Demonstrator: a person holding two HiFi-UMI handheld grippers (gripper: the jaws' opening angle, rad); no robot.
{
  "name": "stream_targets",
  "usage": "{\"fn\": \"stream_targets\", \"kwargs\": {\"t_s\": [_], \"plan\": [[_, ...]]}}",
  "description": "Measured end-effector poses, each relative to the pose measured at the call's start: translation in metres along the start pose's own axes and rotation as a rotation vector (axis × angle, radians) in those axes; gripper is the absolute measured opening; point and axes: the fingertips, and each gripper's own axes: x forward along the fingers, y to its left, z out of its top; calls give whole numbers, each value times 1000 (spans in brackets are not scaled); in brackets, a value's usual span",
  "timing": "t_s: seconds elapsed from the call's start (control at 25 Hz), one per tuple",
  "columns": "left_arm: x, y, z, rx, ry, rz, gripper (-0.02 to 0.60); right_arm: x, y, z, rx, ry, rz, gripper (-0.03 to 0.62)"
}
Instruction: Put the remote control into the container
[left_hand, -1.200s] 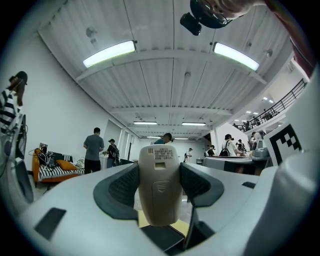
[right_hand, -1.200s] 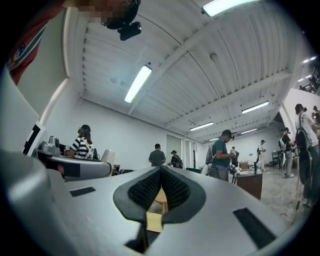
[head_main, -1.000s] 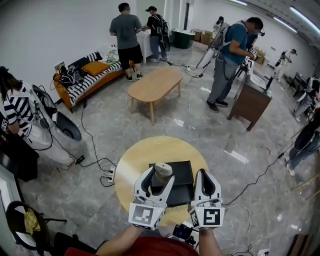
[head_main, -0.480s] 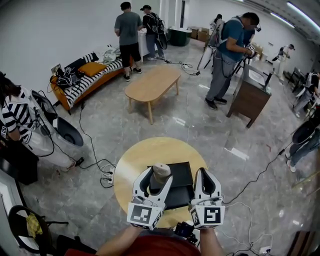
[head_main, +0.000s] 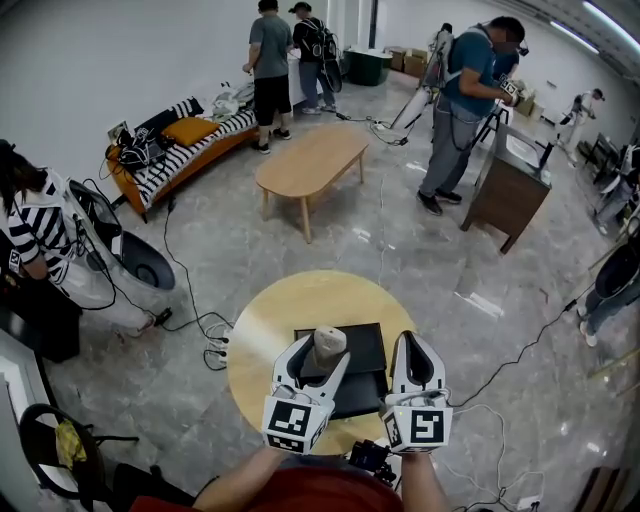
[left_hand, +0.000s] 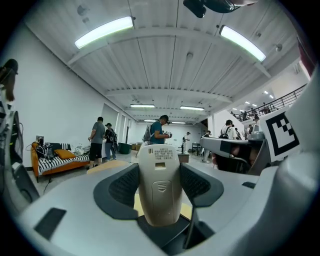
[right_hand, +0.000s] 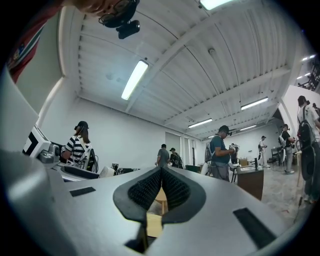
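My left gripper (head_main: 316, 356) is shut on a beige remote control (head_main: 327, 344), held upright above the black open container (head_main: 370, 345) on the round wooden table (head_main: 275, 315). In the left gripper view the remote control (left_hand: 158, 185) stands between the two dark pads (left_hand: 125, 186), its battery cover facing the camera. My right gripper (head_main: 413, 352) hovers beside the container's right edge. Its jaws are pressed together with nothing between them, as the right gripper view shows at my right gripper (right_hand: 160, 187).
A low oval wooden table (head_main: 310, 160) stands further out on the marble floor. A striped sofa (head_main: 180, 150) is at the left, a dark cabinet (head_main: 508, 195) at the right. Several people stand around the room. Cables (head_main: 195, 320) lie left of the round table.
Both grippers stay almost where they were over the container. The head view has shifted slightly, and the remote remains held in my left gripper.
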Motion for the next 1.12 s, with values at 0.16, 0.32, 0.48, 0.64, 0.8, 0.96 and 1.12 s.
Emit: {"fn": "stream_targets", "kwargs": {"t_s": [0.16,0.32,0.48,0.64,0.8,0.96,1.12], "plan": [[11,-5,-13,10,77,-21,265,5,-2,-2,-3,0,13,21],[14,-7,-29,11,147,-42,265,7,-3,-1,4,0,8,21],[15,-11,-48,17,224,-72,265,8,-2,0,-5,-1,10,21],[20,-16,-63,11,285,-97,265,9,-5,-1,-16,-3,16,21],[23,-22,-82,7,342,-116,265,8,-9,-1,-17,-5,10,21],[24,-28,-95,13,379,-131,265,8,-13,-1,-17,0,9,21],[27,-34,-107,19,415,-145,265,10,-17,2,-19,-2,10,21]]}}
